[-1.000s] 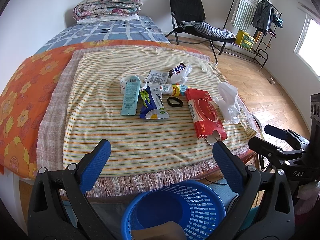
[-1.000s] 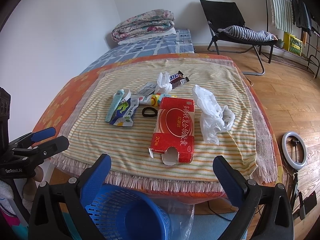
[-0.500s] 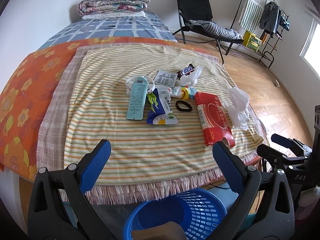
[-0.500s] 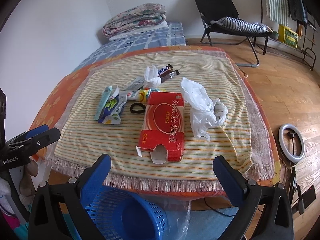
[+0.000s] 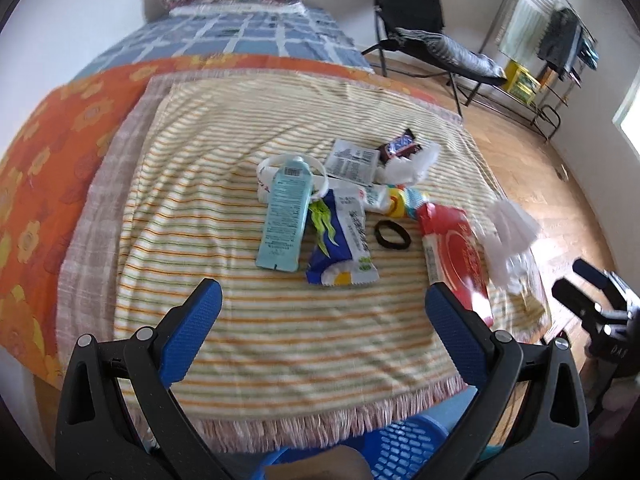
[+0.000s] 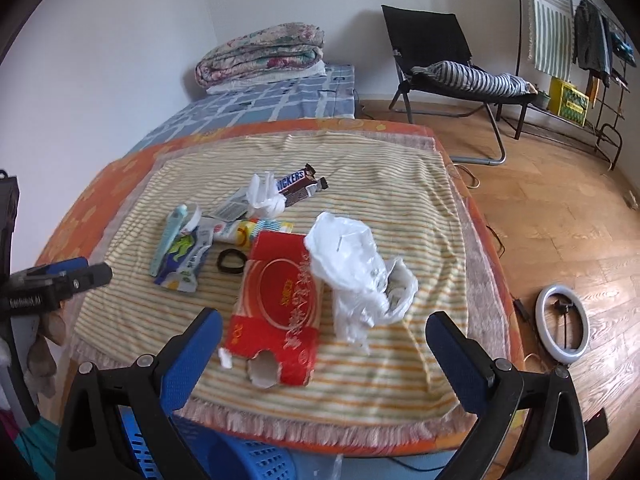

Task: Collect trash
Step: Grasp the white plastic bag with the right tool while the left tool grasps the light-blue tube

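Observation:
Trash lies on a striped cloth (image 5: 248,344) over a bed: a light blue pouch (image 5: 285,218), a blue snack wrapper (image 5: 340,240), a black hair tie (image 5: 393,234), a red torn carton (image 6: 280,304), a white plastic bag (image 6: 356,276), a chocolate bar wrapper (image 6: 298,184) and a crumpled tissue (image 6: 264,200). My left gripper (image 5: 320,316) is open above the cloth's near part, short of the pouch. My right gripper (image 6: 320,344) is open over the red carton's torn end. A blue basket (image 5: 400,448) sits below the bed's near edge.
A folded quilt (image 6: 260,56) lies at the bed's far end. A black folding chair (image 6: 452,64) and a clothes rack (image 6: 580,40) stand on the wooden floor to the right. A ring light (image 6: 562,328) lies on the floor beside the bed.
Both grippers have moved forward over the bed, so the trash looms larger and the blue basket has slid toward the bottom edge. Both stay open.

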`<state>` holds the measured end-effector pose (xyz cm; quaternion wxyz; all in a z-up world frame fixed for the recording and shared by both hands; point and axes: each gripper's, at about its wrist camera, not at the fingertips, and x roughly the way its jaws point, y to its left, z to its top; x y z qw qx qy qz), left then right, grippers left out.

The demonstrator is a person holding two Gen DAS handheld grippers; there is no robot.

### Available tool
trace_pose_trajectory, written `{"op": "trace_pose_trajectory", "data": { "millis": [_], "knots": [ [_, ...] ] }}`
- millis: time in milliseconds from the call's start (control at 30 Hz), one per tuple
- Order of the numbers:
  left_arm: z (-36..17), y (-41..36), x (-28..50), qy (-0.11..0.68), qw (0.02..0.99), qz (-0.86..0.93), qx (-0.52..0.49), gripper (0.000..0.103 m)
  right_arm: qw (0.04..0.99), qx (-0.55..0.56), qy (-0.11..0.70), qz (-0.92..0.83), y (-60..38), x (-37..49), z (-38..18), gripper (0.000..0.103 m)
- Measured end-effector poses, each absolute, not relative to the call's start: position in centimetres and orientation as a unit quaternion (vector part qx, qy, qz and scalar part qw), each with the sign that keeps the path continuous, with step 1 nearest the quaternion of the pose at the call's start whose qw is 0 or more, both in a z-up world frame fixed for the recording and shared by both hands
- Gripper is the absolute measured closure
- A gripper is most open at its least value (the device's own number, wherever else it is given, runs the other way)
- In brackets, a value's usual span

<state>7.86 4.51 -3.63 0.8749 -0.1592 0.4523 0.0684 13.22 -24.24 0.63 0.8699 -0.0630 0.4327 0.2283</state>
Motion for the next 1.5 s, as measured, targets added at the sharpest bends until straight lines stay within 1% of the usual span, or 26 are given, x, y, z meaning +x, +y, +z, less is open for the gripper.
{"op": "trace_pose_trajectory", "data": {
  "millis": [133, 200, 300, 367, 433, 500, 533, 567, 667, 700, 733, 833, 1000, 1033, 1067, 1233, 1400, 1500],
  "knots": [
    [-4.1, 5.3, 9.5, 0.453, 0.872, 0.066, -0.175, 0.000, 0.865, -0.073, 0.441, 0.230, -24.2, 14.9, -0.3, 0.000],
    [-4.4, 5.7, 10.5, 0.457, 0.868, 0.060, -0.187, 0.002, 0.862, -0.080, 0.446, 0.227, -24.1, 15.8, -0.9, 0.000],
    [-5.3, 6.7, 12.2, 0.466, 0.857, 0.056, -0.213, 0.008, 0.857, -0.079, 0.457, 0.224, -24.2, 17.1, -1.9, 0.000],
    [-6.0, 7.3, 13.2, 0.472, 0.850, 0.059, -0.225, 0.017, 0.851, -0.071, 0.469, 0.223, -24.3, 18.1, -2.6, 0.000],
    [-6.6, 7.9, 14.2, 0.476, 0.846, 0.065, -0.232, 0.019, 0.846, -0.061, 0.479, 0.226, -24.3, 18.7, -3.2, 0.001],
    [-7.0, 8.6, 14.9, 0.478, 0.843, 0.068, -0.238, 0.025, 0.841, -0.055, 0.488, 0.228, -24.2, 19.2, -3.7, 0.001],
    [-7.3, 8.9, 15.2, 0.479, 0.841, 0.069, -0.241, 0.029, 0.839, -0.053, 0.490, 0.230, -24.2, 19.5, -3.8, 0.001],
    [-7.6, 9.3, 15.6, 0.481, 0.839, 0.069, -0.246, 0.031, 0.837, -0.051, 0.493, 0.231, -24.1, 19.7, -3.9, 0.001],
    [-8.4, 10.1, 16.3, 0.487, 0.832, 0.067, -0.257, 0.032, 0.833, -0.047, 0.499, 0.233, -24.0, 20.3, -4.3, 0.001],
    [-8.6, 10.3, 16.4, 0.489, 0.830, 0.065, -0.260, 0.033, 0.831, -0.046, 0.502, 0.234, -23.9, 20.5, -4.4, 0.001],
    [-8.8, 10.4, 16.6, 0.491, 0.828, 0.062, -0.263, 0.038, 0.829, -0.045, 0.505, 0.236, -23.8, 20.7, -4.6, 0.002],
    [-9.2, 10.6, 17.0, 0.495, 0.827, 0.056, -0.262, 0.039, 0.825, -0.043, 0.512, 0.235, -23.5, 21.3, -5.0, 0.004],
    [-9.8, 10.8, 17.5, 0.502, 0.824, 0.053, -0.256, 0.039, 0.818, -0.040, 0.525, 0.231, -23.1, 22.0, -5.9, 0.005],
    [-9.9, 10.7, 17.5, 0.503, 0.824, 0.051, -0.256, 0.043, 0.818, -0.043, 0.525, 0.230, -23.0, 22.1, -6.1, 0.006],
    [-10.0, 10.7, 17.7, 0.506, 0.822, 0.047, -0.256, 0.049, 0.818, -0.046, 0.525, 0.229, -23.0, 22.1, -6.1, 0.007],
    [-10.3, 10.6, 18.0, 0.510, 0.821, 0.045, -0.253, 0.062, 0.820, -0.059, 0.526, 0.219, -23.0, 22.4, -6.4, 0.012],
    [-10.3, 10.7, 18.1, 0.507, 0.822, 0.042, -0.255, 0.065, 0.819, -0.063, 0.532, 0.206, -23.2, 22.7, -6.7, 0.015],
    [-10.0, 10.6, 17.9, 0.504, 0.827, 0.043, -0.247, 0.065, 0.818, -0.065, 0.534, 0.202, -23.4, 22.7, -6.8, 0.021]
  ]
}}
